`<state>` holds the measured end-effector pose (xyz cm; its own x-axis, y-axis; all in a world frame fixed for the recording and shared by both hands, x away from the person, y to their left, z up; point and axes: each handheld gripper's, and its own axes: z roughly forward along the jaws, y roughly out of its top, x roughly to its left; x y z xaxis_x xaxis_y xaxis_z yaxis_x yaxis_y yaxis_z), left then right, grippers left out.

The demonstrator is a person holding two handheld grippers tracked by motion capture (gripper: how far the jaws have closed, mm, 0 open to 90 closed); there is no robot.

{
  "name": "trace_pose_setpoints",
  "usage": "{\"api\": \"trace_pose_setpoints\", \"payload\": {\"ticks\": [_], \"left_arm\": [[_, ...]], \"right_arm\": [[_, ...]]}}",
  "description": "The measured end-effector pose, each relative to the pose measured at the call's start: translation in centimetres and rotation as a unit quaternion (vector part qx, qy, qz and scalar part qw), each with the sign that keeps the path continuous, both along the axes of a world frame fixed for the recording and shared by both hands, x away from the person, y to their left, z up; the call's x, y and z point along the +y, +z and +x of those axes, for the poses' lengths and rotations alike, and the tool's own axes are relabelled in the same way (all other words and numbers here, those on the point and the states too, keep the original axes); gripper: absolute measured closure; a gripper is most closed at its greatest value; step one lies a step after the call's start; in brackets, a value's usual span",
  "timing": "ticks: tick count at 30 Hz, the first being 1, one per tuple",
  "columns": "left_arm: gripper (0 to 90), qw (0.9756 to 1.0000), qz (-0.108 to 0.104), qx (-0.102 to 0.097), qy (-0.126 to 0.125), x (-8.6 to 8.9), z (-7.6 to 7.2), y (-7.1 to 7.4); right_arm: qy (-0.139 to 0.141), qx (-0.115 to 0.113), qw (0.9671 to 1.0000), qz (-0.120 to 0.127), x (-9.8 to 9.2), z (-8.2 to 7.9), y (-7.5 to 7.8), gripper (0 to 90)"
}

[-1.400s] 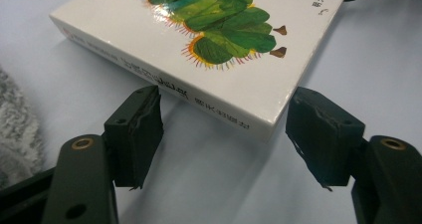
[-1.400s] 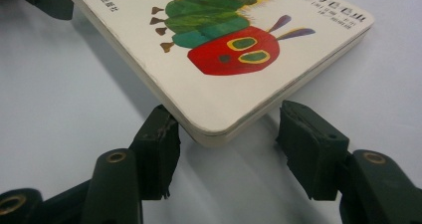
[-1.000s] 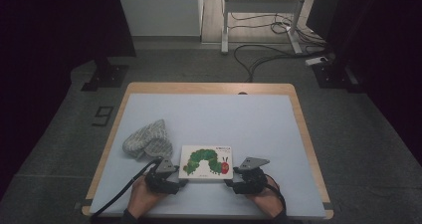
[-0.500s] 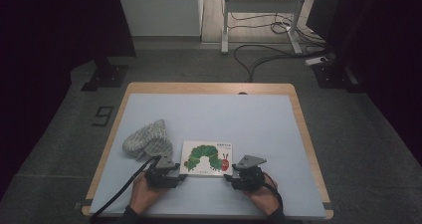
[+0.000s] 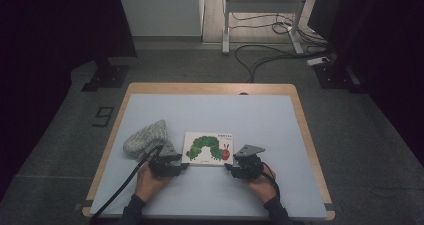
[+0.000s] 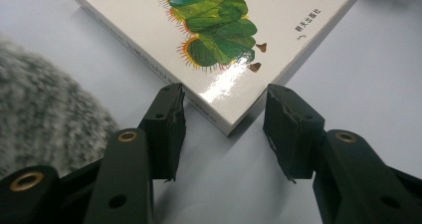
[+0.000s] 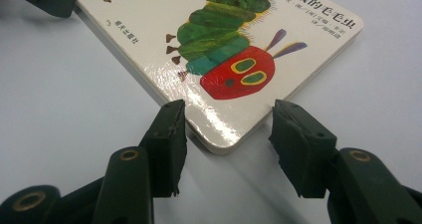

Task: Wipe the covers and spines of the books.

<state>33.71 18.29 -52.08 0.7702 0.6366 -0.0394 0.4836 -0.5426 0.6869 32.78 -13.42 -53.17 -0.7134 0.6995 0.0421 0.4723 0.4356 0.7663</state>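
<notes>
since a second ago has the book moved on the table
Cannot tell: against the grey knit hat and the table's near edge, the book sits about where it did; any shift is too slight to judge.

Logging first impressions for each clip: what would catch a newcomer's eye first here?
The picture book with its bright green caterpillar and red head, lying flat near the table's front edge. The left gripper and right gripper each straddle a near corner of it, jaws apart. A grey knitted hat sits left of it.
</notes>
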Motion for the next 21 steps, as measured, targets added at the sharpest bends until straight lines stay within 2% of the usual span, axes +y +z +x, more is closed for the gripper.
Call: {"api": "trace_pose_setpoints", "payload": {"ticks": [10, 15, 21], "left_arm": [[49.7, 1.0, -0.003, -0.001, 0.005, 0.1, 0.5, -0.1], [35.6, 1.0, -0.002, 0.003, 0.007, 0.1, 0.3, 0.0], [25.5, 0.9998, -0.019, 0.004, -0.003, 0.3, -0.9, 1.2]], "right_arm": [[-0.005, 0.0, 1.0, 0.0, 0.0, 0.9, 0.0, 46.1], [-0.009, 0.001, 1.0, -0.001, 0.1, 1.0, 0.0, 41.8], [0.001, 0.005, 0.9999, 0.014, -0.2, 0.8, 0.5, 32.1]]}}
